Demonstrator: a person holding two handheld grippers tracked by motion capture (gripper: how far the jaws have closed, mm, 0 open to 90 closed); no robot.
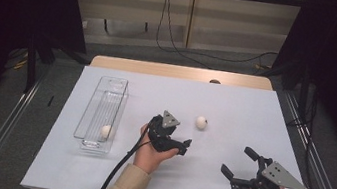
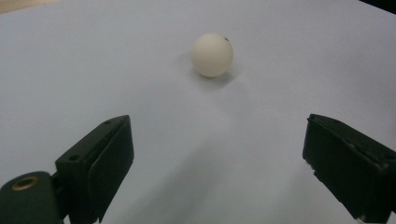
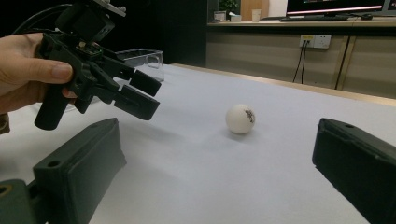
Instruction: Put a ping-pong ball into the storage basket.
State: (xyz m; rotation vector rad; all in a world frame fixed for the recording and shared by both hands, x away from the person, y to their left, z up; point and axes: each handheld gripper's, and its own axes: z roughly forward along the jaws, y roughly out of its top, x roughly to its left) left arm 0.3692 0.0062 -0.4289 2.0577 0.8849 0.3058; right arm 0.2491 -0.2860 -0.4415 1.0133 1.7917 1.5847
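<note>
Hovering above the white surface (image 1: 235,104) with its jaws spread wide and nothing between them, the left gripper (image 1: 184,147) points at a white ball (image 1: 201,122) lying just ahead of it. The right gripper (image 1: 237,163), also spread wide and empty, sits well apart to the right. A clear tray (image 1: 98,109) at the surface's left holds a second ball (image 1: 106,131); cables (image 1: 174,45) hang against the pale wall beyond.

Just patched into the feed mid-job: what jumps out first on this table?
A white ball lies loose near the middle of the white table, just ahead of the open left gripper. A second white ball sits in the clear tray at the table's left. The right gripper, also open and empty, hangs near the front right.
</note>
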